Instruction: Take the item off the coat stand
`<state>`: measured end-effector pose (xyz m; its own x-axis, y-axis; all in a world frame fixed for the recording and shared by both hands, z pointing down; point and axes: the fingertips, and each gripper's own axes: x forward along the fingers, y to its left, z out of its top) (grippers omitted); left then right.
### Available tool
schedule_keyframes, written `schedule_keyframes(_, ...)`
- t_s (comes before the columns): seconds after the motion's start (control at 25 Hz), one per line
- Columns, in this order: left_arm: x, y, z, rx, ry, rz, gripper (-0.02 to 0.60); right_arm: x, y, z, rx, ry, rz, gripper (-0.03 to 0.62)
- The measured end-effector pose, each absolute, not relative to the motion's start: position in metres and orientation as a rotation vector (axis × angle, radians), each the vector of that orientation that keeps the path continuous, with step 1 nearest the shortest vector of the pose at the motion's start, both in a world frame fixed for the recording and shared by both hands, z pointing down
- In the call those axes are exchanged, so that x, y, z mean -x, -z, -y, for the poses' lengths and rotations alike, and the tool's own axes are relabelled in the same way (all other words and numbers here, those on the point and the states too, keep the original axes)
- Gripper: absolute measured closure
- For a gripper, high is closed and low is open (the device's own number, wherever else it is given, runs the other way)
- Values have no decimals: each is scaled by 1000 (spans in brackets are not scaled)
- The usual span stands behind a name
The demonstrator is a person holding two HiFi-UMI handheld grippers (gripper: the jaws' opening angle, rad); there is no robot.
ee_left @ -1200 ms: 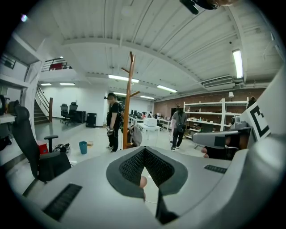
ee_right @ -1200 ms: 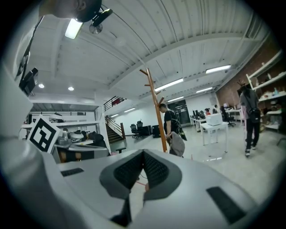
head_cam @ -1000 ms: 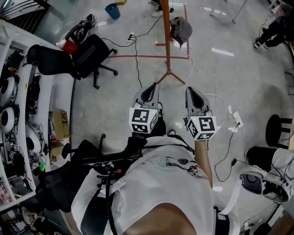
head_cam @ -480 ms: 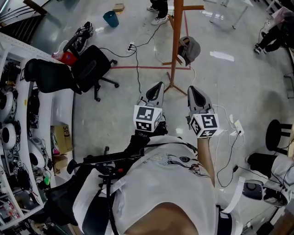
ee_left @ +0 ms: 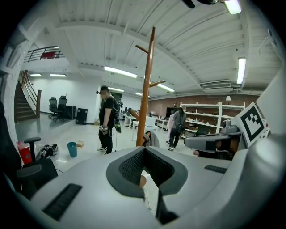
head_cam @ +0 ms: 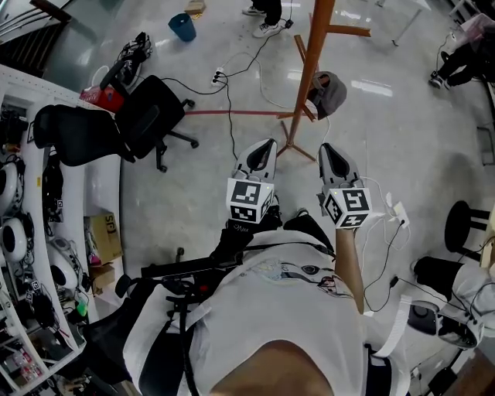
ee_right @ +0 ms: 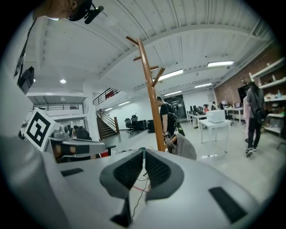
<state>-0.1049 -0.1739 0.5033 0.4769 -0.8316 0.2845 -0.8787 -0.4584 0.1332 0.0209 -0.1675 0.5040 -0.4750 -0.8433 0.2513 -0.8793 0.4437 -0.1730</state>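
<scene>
A tall orange wooden coat stand (head_cam: 315, 58) rises from the floor ahead of me, its legs spread at the base. A grey cloth item (head_cam: 329, 91) hangs on a low peg on its right side. My left gripper (head_cam: 265, 147) and right gripper (head_cam: 329, 149) are held side by side in front of my chest, short of the stand's base, both shut and empty. In the left gripper view the stand (ee_left: 145, 89) is straight ahead with the grey item (ee_left: 152, 138) low on it. The right gripper view shows the stand (ee_right: 150, 98) and the item (ee_right: 184, 147) just right of the pole.
Two black office chairs (head_cam: 143, 116) stand at the left beside a white shelf unit (head_cam: 23, 232). Cables and a power strip (head_cam: 220, 77) lie near a red tape line (head_cam: 232, 113). A blue bin (head_cam: 184, 25), a person's feet (head_cam: 267, 11) and a black stool (head_cam: 464, 224) are around.
The coat stand and its grey item have come closer and shifted right in the head view. Both grippers stay shut, side by side.
</scene>
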Motion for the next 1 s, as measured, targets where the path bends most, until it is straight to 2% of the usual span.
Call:
schedule_keyframes(0.48,98,-487,213,-2403,-209,1613,578,-31,-499,217,-1423,-422,2640,589)
schedule_keyframes(1.0,87,-516,241,-2319,-254,1620,578,-59,-531,271,-1374,-398,2603,589)
